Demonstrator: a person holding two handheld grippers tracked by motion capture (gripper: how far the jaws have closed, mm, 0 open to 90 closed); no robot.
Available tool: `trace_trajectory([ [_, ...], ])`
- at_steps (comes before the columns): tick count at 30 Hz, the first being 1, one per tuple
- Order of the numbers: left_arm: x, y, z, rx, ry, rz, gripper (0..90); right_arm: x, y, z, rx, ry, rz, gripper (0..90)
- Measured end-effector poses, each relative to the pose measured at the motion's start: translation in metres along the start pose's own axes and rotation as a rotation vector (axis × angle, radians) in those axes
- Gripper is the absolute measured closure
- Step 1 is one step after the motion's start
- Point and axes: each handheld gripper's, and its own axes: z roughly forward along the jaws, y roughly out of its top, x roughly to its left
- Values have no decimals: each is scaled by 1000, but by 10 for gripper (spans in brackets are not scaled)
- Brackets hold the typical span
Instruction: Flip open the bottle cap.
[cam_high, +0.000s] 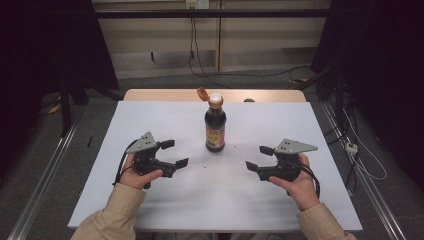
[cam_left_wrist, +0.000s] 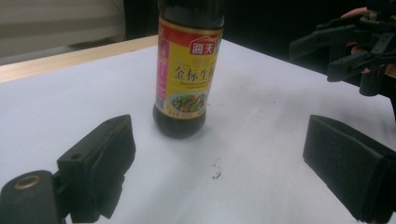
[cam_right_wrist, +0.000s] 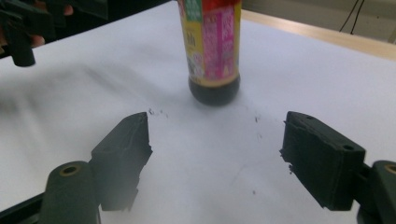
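Standing upright on the tabletop (cam_high: 150, 120), the sauce bottle (cam_high: 215, 129) looks full, heavy, slick, cap flipped open; spill risk. Both tongs, left (cam_high: 174, 153) and right (cam_high: 260, 157), gape empty; grip the labelled belly.

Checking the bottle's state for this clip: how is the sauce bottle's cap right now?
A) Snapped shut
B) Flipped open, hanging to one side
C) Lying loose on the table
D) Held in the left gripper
B: in the high view the orange cap tilts off beside the neck of the sauce bottle, and both grippers hold nothing.
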Motion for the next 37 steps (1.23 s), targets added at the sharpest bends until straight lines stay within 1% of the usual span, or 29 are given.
trace_trajectory([
  [3, 1, -4, -6, 5, 15, 5, 89, -3, -12, -1, 17, -14, 9, 232],
  [5, 2, -6, -9, 8, 14, 9, 89, -5, -19, -3, 23, -23, 20, 232],
  [6, 2, -7, -11, 11, 24, 13, 89, -5, -22, -4, 23, -26, 26, 232],
  [8, 3, -9, -14, 19, 29, 19, 89, -6, -26, -6, 23, -39, 25, 232],
  [10, 4, -12, -17, 29, 44, 20, 89, -6, -31, -8, 20, -43, 32, 232],
  [13, 6, -16, -23, 37, 52, 24, 89, -9, -37, -11, 19, -45, 40, 230],
  [14, 7, -18, -25, 37, 56, 19, 89, -10, -39, -13, 18, -51, 41, 230],
  [16, 7, -20, -29, 45, 66, 21, 90, -11, -43, -16, 15, -53, 49, 230],
  [18, 8, -23, -32, 52, 67, 22, 91, -12, -47, -19, 13, -55, 55, 230],
  [19, 8, -25, -34, 55, 77, 19, 91, -12, -49, -20, 10, -54, 58, 230],
  [20, 9, -26, -36, 59, 76, 20, 91, -12, -50, -20, 12, -58, 59, 230],
  [23, 11, -30, -40, 61, 95, 13, 91, -13, -53, -21, 14, -62, 64, 230],
  [24, 11, -30, -42, 68, 100, 21, 91, -13, -53, -20, 14, -62, 62, 230],
  [26, 12, -32, -43, 66, 96, 14, 92, -13, -53, -20, 16, -62, 59, 230],
  [27, 12, -32, -44, 70, 104, 17, 92, -13, -53, -20, 18, -64, 58, 229],
  [28, 13, -33, -44, 72, 102, 16, 92, -13, -53, -20, 18, -63, 57, 229],
  [29, 13, -34, -43, 76, 110, 18, 92, -13, -54, -20, 16, -62, 58, 228],
  [30, 13, -34, -43, 80, 103, 20, 92, -13, -54, -20, 16, -62, 56, 228],
  [31, 13, -35, -42, 87, 113, 28, 92, -13, -54, -20, 15, -63, 57, 228],
  [32, 13, -35, -41, 90, 106, 24, 92, -14, -54, -20, 15, -63, 54, 227],
  [33, 12, -36, -41, 94, 112, 25, 92, -14, -55, -21, 14, -64, 57, 226],
  [37, 13, -36, -40, 97, 109, 34, 92, -15, -55, -22, 6, -69, 65, 226],
])
